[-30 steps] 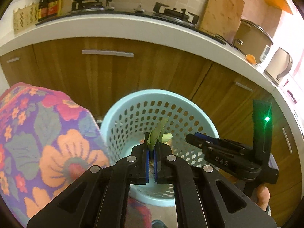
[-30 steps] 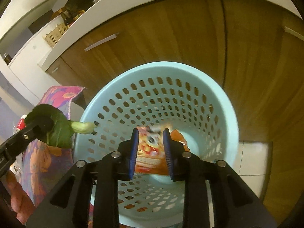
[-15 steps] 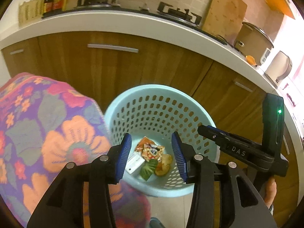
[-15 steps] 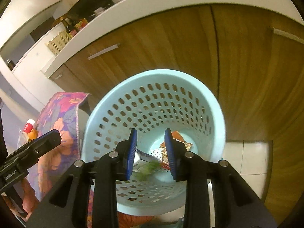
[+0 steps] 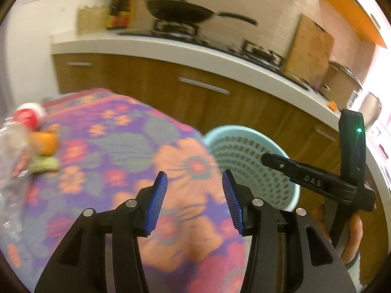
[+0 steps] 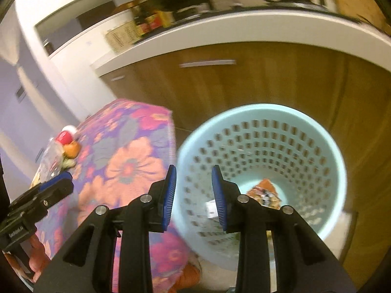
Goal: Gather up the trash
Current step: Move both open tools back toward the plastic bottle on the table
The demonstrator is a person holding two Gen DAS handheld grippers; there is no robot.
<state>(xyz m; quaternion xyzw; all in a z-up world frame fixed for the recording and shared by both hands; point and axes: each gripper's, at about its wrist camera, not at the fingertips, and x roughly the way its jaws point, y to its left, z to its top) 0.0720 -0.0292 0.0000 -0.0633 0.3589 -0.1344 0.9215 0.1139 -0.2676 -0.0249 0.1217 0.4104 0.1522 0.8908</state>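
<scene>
A light blue perforated trash basket (image 6: 268,112) stands on the floor by the cabinets; it also shows in the left wrist view (image 5: 256,161). Inside lie an orange snack wrapper (image 6: 264,193) and a white scrap (image 6: 210,208). My left gripper (image 5: 194,199) is open and empty over the floral tablecloth (image 5: 122,151). My right gripper (image 6: 194,195) is open and empty, at the basket's near left rim. On the table's far left lie a clear plastic bottle with a red cap (image 5: 17,136), an orange peel (image 5: 45,141) and a green scrap (image 5: 46,164).
Wooden cabinets (image 5: 195,97) under a white counter (image 5: 171,48) stand behind the basket. A wok (image 5: 180,12), a cutting board (image 5: 309,46) and a rice cooker (image 5: 342,83) sit on the counter. The views are motion-blurred.
Both grippers opened and dropped the green leaf and the snack wrapper into the basket. Both have since swung left toward the table, the left one now over the cloth.
</scene>
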